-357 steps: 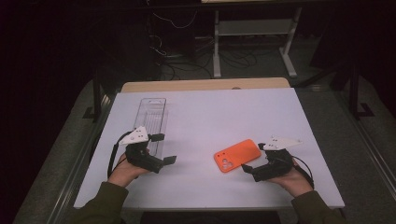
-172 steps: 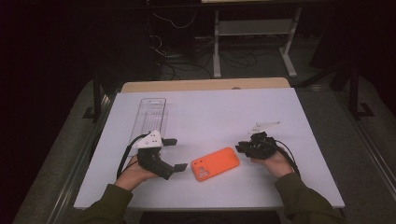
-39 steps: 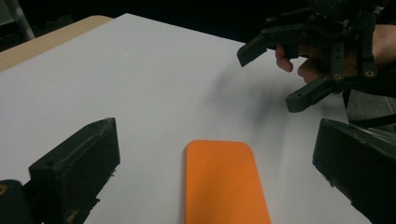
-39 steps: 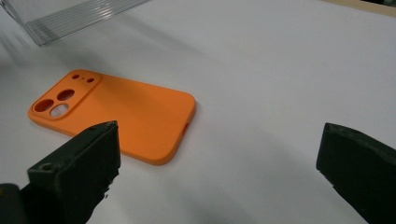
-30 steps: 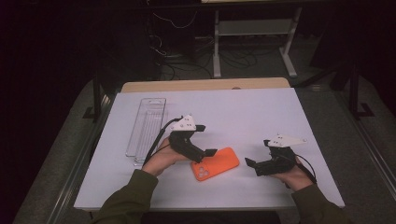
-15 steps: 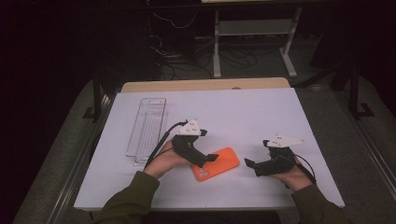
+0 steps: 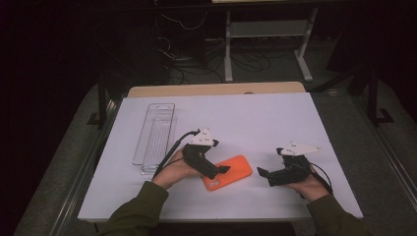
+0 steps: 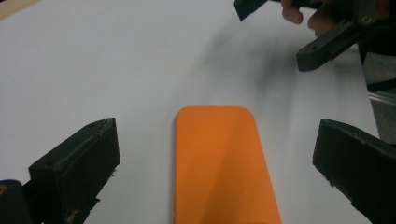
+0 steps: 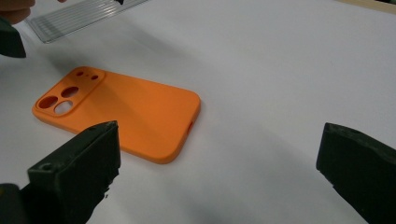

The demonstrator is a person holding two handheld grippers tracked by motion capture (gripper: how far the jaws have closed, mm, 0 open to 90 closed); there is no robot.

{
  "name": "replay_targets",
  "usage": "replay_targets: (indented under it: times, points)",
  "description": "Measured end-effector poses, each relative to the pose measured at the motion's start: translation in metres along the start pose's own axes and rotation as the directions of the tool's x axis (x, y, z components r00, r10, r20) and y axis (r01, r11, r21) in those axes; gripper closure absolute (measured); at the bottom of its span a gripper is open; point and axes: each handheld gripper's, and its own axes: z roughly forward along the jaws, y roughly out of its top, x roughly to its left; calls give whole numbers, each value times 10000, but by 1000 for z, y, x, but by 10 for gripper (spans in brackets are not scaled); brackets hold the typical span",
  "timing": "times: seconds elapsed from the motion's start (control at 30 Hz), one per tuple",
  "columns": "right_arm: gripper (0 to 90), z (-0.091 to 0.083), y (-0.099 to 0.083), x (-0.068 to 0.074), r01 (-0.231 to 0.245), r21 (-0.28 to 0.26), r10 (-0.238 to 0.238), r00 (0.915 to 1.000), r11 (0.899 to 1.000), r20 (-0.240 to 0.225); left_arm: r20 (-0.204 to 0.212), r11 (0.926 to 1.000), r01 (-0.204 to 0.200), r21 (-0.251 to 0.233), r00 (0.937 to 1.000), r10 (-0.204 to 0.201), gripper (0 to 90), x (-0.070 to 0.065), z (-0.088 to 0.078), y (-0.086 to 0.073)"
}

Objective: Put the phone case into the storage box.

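The phone case (image 7: 228,171) is orange and lies flat on the white tabletop (image 7: 255,118), camera cut-outs facing up, near the front edge and between your two hands. Furthest left in the high view, a clear plastic tray (image 7: 155,136) lies lengthwise on the tabletop, well apart from the case and just beside your left forearm's cable.

Next comes your left tool (image 7: 222,170), held in your left hand (image 7: 174,169). It points toward your right and its tip sits over the left part of the case. In the left gripper view the jaws stand wide apart, released, with the case (image 8: 223,163) running up between them; neither jaw touches it, and bare tabletop shows on both sides of the case. Whether the jaws rest on the tabletop or hang just above it, you cannot tell from these views.

To the right of the case, your right tool (image 7: 263,173) is held low in your right hand (image 7: 307,183), pointing back toward the case with a clear strip of tabletop between them. In the right gripper view its jaws are likewise spread wide and grip nothing; the case (image 9: 121,112) lies ahead of the left-hand jaw, its camera end farthest away and toward the tray (image 9: 79,16) at the top edge.
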Motion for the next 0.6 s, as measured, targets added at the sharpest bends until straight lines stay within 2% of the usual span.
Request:
replay_targets:
  times: [0.13,0.27,0.4,0.5,0.6]
  points:
    - [0,0,0,0,-14,8,14,10000,10000,0,16,9998,50,192,10000,-50,0,-2,3,-2]
    - [0,1,0,1,-25,68,25,10000,10000,-38,4,9990,-71,436,10000,71,0,-2,3,-3]
    - [0,1,0,1,-68,97,69,10000,9999,-66,22,9988,-42,486,10000,41,0,-2,4,-4]
    - [0,1,-1,1,-42,94,42,10000,9999,-61,28,9973,-182,707,9998,181,0,-2,5,-5]
    - [0,2,-1,1,-39,98,40,10000,9999,-61,-42,9962,-101,865,9999,105,0,-3,7,-6]
